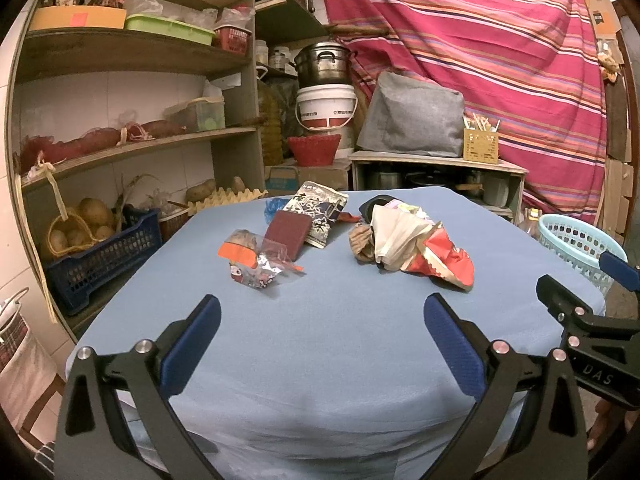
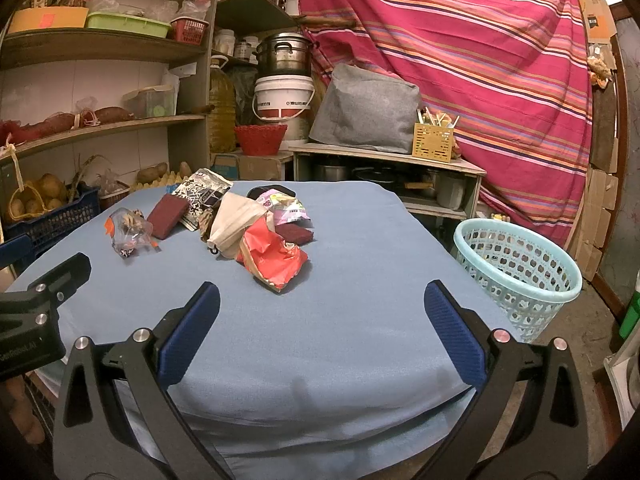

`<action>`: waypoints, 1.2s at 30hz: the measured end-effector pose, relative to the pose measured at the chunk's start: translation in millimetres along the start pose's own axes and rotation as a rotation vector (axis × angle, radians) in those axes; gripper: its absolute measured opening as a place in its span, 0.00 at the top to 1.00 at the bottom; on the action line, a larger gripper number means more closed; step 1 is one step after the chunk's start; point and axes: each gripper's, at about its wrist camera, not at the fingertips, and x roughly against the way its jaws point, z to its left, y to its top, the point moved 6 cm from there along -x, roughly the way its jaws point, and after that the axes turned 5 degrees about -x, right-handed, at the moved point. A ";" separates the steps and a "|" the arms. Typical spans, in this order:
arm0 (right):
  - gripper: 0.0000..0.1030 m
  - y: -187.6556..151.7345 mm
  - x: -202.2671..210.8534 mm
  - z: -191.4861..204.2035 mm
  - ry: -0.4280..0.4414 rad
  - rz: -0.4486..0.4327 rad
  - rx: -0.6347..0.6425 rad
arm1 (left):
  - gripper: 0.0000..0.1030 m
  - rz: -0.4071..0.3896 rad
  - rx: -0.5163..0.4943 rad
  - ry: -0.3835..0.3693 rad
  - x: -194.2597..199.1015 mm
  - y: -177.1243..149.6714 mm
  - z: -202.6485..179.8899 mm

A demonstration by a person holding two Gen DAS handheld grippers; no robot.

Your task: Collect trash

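**Trash lies in two loose heaps, both grippers empty**

Trash sits toward the far half of the blue-covered surface (image 2: pixel 340 320): a crumpled red wrapper (image 2: pixel 272 258) nearest the right gripper (image 2: pixel 322 316), touching a beige cloth-like bag (image 2: pixel 236 224); further left a clear plastic packet (image 1: pixel 256 258), a maroon pad (image 1: pixel 289 234) and a black-and-white printed pouch (image 1: pixel 318 210). A second maroon pad (image 2: pixel 294 234) and a pink-printed packet (image 2: pixel 286 206) lie behind the red wrapper. A pale blue basket (image 2: pixel 520 268) stands on the floor just beside the surface's right edge, likely the place for the trash.

The left gripper (image 1: pixel 322 320) and the right one both hover over the near, bare part of the cloth, jaws spread wide, holding nothing.

These pieces look light, thin and crinkly; foil and film will likely slip or spring open, so pinching a raised fold or a bunched edge seems safer than a flat face. The pads look stiffer and could be taken across their narrow sides. The cloth beneath may snag.
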 end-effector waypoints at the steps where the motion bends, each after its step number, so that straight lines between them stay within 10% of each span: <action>1: 0.04 0.0 0.0 0.0 0.000 0.000 0.000 | 0.04 0.001 0.001 0.000 -0.2 -0.3 -0.1; 36: 0.04 -1.8 -0.6 -5.8 -0.001 -0.004 -0.001 | 0.04 0.002 -0.004 0.000 -2.1 -4.4 1.0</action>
